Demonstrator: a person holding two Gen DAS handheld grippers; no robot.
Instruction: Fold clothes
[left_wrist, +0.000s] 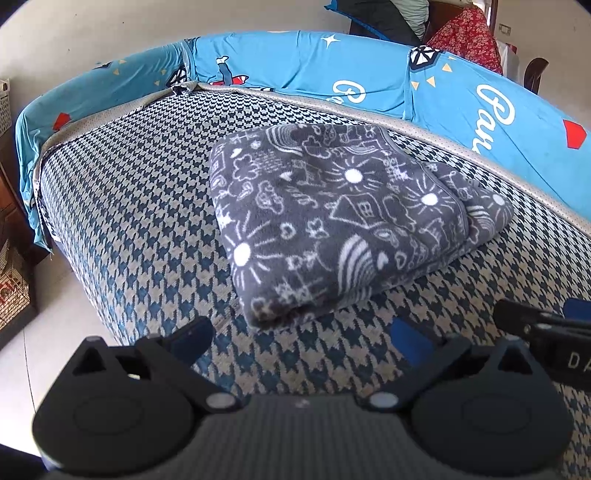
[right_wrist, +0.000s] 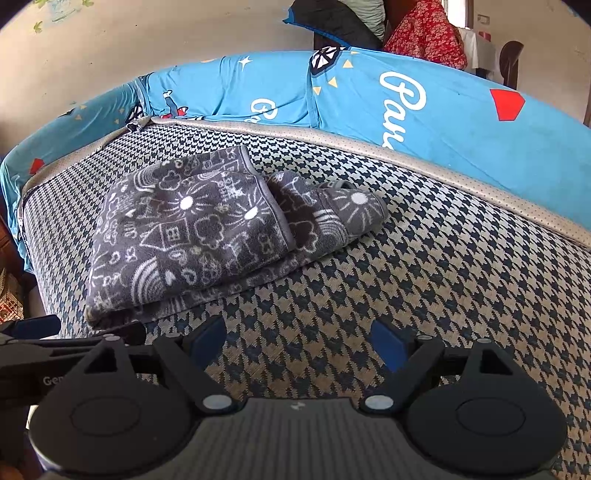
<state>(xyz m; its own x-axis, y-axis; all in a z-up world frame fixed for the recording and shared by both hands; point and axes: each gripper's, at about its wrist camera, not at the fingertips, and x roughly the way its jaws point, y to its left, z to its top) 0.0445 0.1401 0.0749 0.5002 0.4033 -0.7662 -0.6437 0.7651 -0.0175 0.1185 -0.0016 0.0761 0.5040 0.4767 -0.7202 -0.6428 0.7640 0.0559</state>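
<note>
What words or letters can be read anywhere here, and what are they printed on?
"Pau", white script running out of view: blue bed cover, seen from the right wrist.
A second white script word further left on that cover: creased, unreadable.
"DA", cut off: body of the right hand-held gripper, seen from the left wrist.
"Ge", cut off: body of the left hand-held gripper.
Grey blanket: drawings only, no words.

Both wrist views look down, sharing the folded blanket (left_wrist: 332, 218).

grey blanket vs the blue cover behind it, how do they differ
The grey blanket is folded into a compact stack lying flat on the houndstooth mattress; the blue cover stands spread along the edge behind. The blanket carries white doodles, the cover white lettering and red shapes. Both are printed fabric.
</note>
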